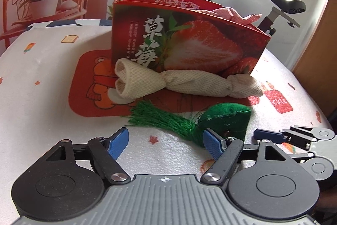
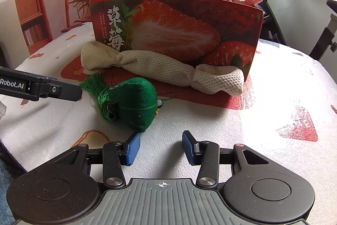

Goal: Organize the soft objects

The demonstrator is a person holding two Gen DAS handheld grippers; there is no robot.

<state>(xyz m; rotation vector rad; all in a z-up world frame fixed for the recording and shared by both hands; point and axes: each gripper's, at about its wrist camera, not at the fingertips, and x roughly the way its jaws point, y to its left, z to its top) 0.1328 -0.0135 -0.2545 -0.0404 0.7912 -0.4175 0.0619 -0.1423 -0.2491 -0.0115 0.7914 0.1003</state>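
One item looks stowed: a pink cloth [image 1: 236,14] pokes out of the strawberry box [image 1: 189,41]. Two remain on the surface [image 1: 42,119]. The cream cloth roll [image 1: 185,83] lies against the box front, its long axis running along that wall. The green pouch [image 2: 134,107] sits nearer you, with its tassel [image 1: 160,117] trailing toward your left. Your left claw [image 1: 166,143] stands wide and empty, one pad beside the pouch; your right claw [image 2: 161,148] is narrower, also empty.

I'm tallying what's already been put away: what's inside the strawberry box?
A pink cloth pokes above the rim at one end of the strawberry box. The box's tall front wall hides the rest of the inside, so anything else in there cannot be seen.
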